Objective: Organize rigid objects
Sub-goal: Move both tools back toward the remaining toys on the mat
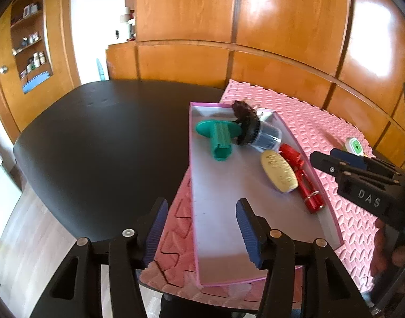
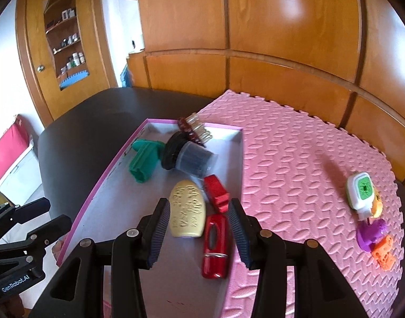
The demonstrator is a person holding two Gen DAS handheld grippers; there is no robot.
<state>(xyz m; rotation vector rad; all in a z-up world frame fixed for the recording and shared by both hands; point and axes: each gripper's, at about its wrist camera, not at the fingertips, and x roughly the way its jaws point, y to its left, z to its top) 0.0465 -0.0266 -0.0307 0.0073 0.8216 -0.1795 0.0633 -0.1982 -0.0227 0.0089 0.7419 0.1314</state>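
A shallow pink-rimmed box [image 1: 223, 212] [image 2: 117, 201] lies on a pink foam mat [image 1: 295, 111] [image 2: 295, 159]. Inside it are a green T-shaped piece [image 1: 221, 140] [image 2: 144, 161], a black-lidded jar on its side [image 1: 260, 135] [image 2: 191, 159], a brown toothed item [image 1: 242, 110] [image 2: 191, 129], a tan oval piece [image 1: 279, 171] [image 2: 186, 209] and red pieces [image 1: 303, 177] [image 2: 215, 241]. My left gripper [image 1: 202, 232] [image 2: 53, 212] hovers open over the box's near left wall, empty. My right gripper [image 2: 198, 230] [image 1: 325, 156] hangs open above the tan and red pieces, gripping nothing.
A white and green gadget [image 2: 360, 190] [image 1: 355, 144], a purple piece [image 2: 372, 233] and an orange cube [image 2: 384, 254] lie on the mat at the right. The dark table [image 1: 96, 132] stretches left of the mat. Wooden panelling stands behind.
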